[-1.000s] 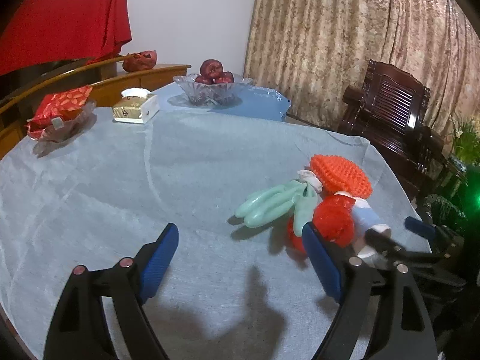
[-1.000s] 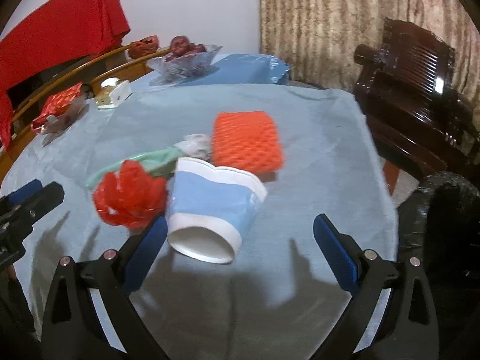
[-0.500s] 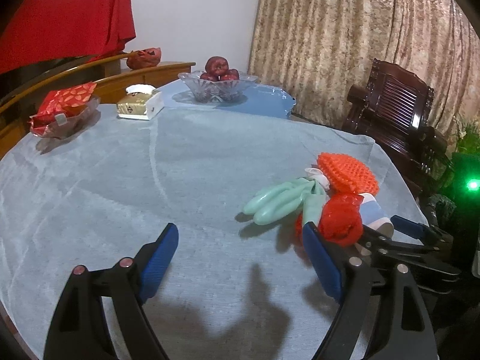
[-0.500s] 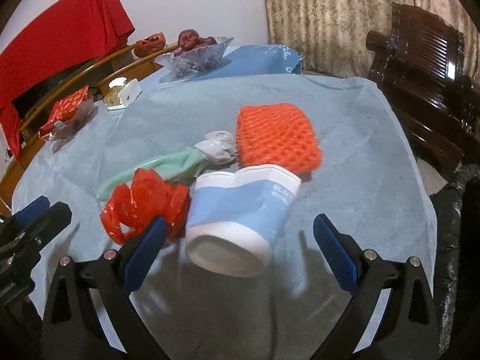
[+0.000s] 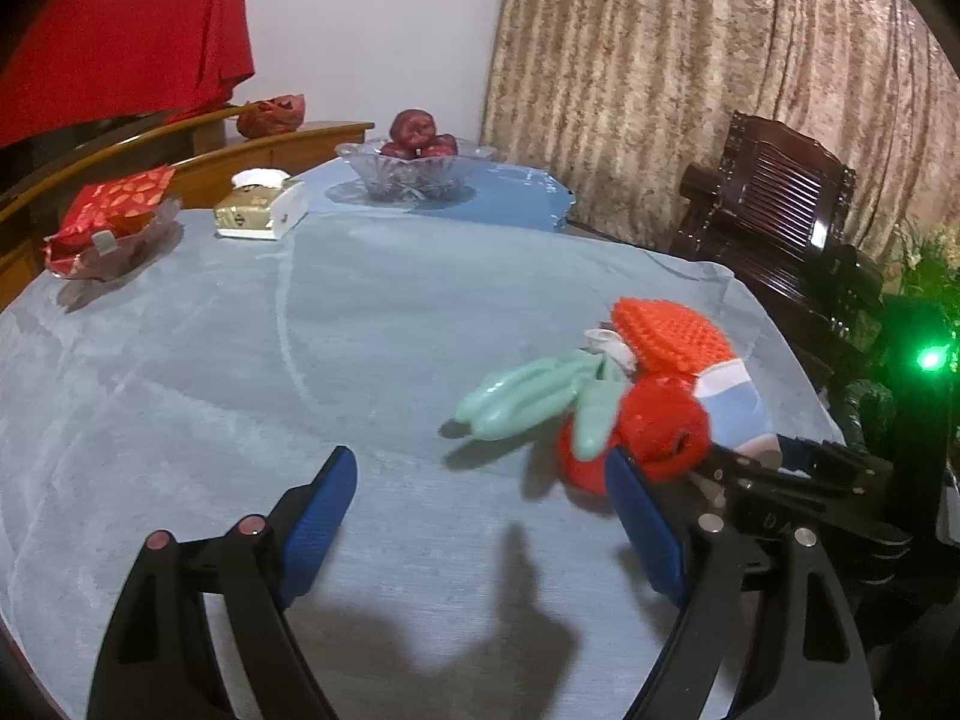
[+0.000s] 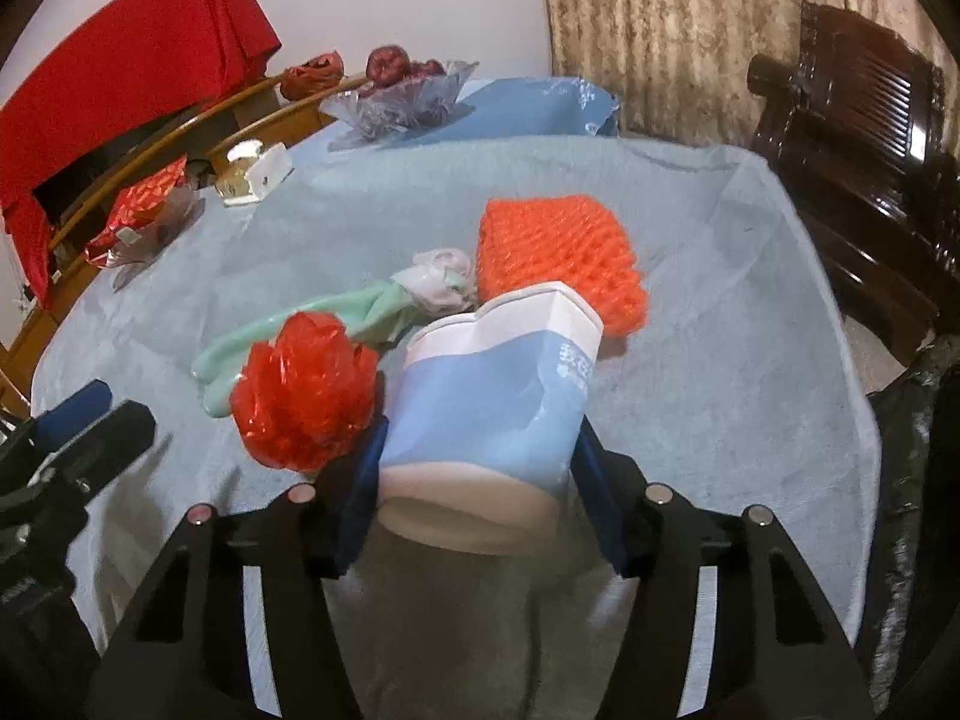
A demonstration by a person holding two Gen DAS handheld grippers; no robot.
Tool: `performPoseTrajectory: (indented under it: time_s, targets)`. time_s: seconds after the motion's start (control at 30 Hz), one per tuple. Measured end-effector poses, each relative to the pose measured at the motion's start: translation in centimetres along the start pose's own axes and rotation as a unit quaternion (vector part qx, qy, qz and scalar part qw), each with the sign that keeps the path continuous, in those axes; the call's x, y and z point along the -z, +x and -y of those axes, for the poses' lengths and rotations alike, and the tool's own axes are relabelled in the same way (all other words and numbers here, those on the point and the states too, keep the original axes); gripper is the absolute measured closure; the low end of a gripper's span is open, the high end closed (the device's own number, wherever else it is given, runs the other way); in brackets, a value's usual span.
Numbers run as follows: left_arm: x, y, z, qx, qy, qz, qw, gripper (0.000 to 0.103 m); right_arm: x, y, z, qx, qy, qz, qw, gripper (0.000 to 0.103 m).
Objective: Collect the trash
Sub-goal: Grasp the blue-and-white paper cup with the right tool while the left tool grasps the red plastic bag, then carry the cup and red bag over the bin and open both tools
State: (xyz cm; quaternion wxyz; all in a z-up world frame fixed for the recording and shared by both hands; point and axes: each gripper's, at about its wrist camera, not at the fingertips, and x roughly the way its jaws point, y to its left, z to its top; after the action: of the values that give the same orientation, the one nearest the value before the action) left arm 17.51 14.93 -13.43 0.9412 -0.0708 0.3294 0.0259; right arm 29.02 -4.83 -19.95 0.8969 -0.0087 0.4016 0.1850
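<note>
A blue-and-white paper cup (image 6: 486,414) lies on its side on the table, and my right gripper (image 6: 480,480) is shut on it with a pad on each side. Beside the cup lie a crumpled red wrapper (image 6: 300,390), a mint-green rubber glove (image 6: 336,318), a crumpled white tissue (image 6: 441,276) and an orange foam net (image 6: 558,252). My left gripper (image 5: 486,516) is open and empty over the cloth, just left of the pile; its right finger stands next to the red wrapper (image 5: 654,426). The cup (image 5: 735,402) and glove (image 5: 528,396) show there too.
A light blue cloth (image 5: 240,360) covers the round table. At the far side stand a glass fruit bowl (image 5: 414,171), a gold tissue box (image 5: 258,210) and a dish with a red packet (image 5: 108,228). A dark wooden chair (image 5: 780,222) stands at right. A black bag (image 6: 918,450) hangs off the table's right edge.
My right gripper moved forward and shut on the paper cup. The left gripper drew slightly nearer the trash pile and stayed open.
</note>
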Motion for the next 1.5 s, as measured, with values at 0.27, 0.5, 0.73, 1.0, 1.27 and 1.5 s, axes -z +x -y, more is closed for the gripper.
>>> performPoseTrajectory:
  time_s: [0.27, 0.5, 0.73, 1.0, 1.27, 1.5]
  targets:
    - [0.0, 0.2, 3.5, 0.033, 0.021, 0.005, 0.9992, 0.022, -0.1, -3.4, 3.4, 0.015, 0.020, 0.024, 0.999, 0.046]
    - [0.4, 1.7, 7.8, 0.054, 0.053, 0.003, 0.9971, 0.035, -0.1, -5.3, 6.0, 0.030, 0.025, 0.040, 0.998, 0.046]
    - [0.0, 4.4, 9.4, 0.022, 0.071, -0.008, 0.9972, 0.040, 0.1, -5.9, 7.2, 0.030, 0.034, 0.048, 0.998, 0.045]
    - [-0.7, 6.0, 8.9, 0.000, 0.084, -0.015, 0.9964, 0.073, 0.1, -5.9, 7.3, 0.029, 0.032, 0.050, 0.998, 0.045]
    - [-0.8, 1.8, 8.9, 0.029, 0.070, 0.011, 0.9971, 0.077, 0.1, -7.3, 6.5, 0.023, 0.020, 0.065, 0.997, 0.045]
    - [-0.9, -1.8, 10.0, 0.052, 0.073, 0.027, 0.9956, 0.077, -0.1, -10.4, 6.2, 0.023, 0.013, 0.088, 0.996, 0.045]
